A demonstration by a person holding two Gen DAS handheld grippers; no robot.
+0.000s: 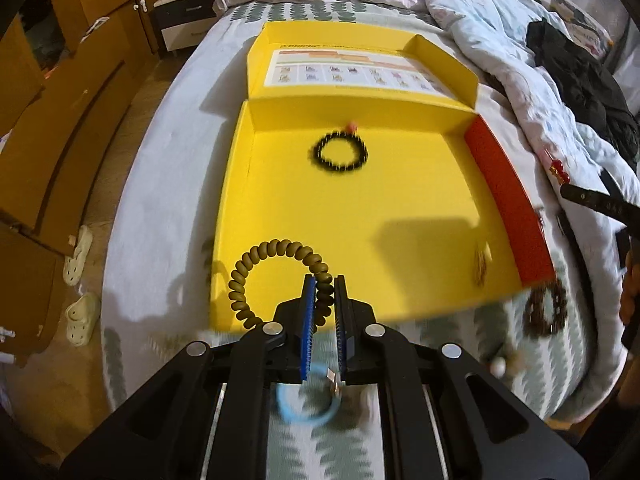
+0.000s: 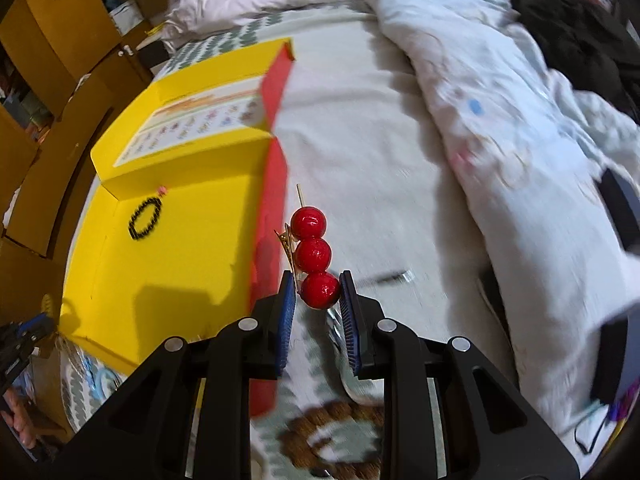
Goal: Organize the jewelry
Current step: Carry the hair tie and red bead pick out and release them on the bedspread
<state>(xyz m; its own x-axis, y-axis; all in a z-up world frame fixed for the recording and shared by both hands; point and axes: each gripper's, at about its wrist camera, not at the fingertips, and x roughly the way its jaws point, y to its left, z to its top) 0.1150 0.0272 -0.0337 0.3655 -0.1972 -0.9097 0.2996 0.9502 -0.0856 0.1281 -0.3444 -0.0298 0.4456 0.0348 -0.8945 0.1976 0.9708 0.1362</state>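
Note:
An open yellow box [image 1: 360, 220] with a red side wall lies on the bed; it also shows in the right wrist view [image 2: 180, 248]. A black bead bracelet [image 1: 340, 151] lies inside it near the back. My left gripper [image 1: 324, 280] is shut on an olive-brown coil bracelet [image 1: 256, 264], held above the box's front edge. My right gripper [image 2: 318, 280] is shut on a hair clip with three red balls [image 2: 314, 254], held to the right of the box's red wall [image 2: 272, 200]. A brown bead bracelet [image 1: 544, 312] and a light blue ring [image 1: 304, 412] lie on the bedspread.
A rumpled white quilt [image 2: 500, 100] and black clothing [image 1: 580, 80] cover the right of the bed. A small gold item [image 1: 480, 264] lies in the box's front right corner. Wooden cabinets [image 1: 60, 140] and slippers [image 1: 80, 312] are on the floor at left.

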